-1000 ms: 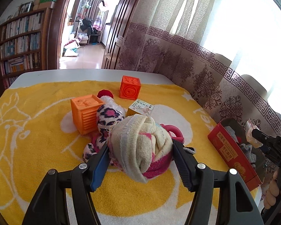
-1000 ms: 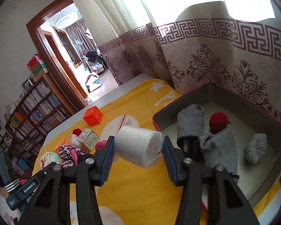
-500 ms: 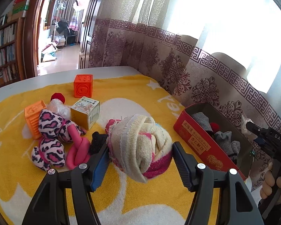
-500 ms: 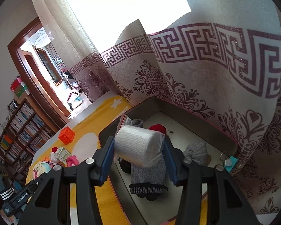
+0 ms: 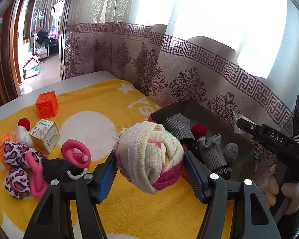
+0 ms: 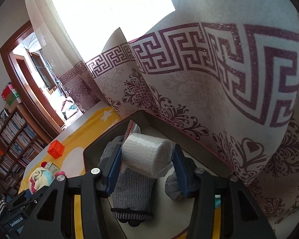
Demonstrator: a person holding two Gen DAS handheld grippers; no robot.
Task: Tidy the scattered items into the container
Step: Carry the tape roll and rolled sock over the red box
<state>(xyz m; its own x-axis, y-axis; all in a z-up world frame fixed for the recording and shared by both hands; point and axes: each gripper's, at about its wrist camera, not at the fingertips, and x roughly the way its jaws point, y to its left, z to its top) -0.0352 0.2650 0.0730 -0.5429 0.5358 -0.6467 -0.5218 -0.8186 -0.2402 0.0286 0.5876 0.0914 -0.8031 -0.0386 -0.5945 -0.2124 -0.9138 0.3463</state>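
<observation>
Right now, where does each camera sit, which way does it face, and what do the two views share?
Left wrist: rides the left tool, facing across the yellow towel to the red box; its fingers clamp a rolled sock; the other hand shows at right.
Right wrist: rides the right tool, looking down into the box by the curtain; it clamps a white bandage roll.
Shared: box, grey socks, orange cube.
</observation>
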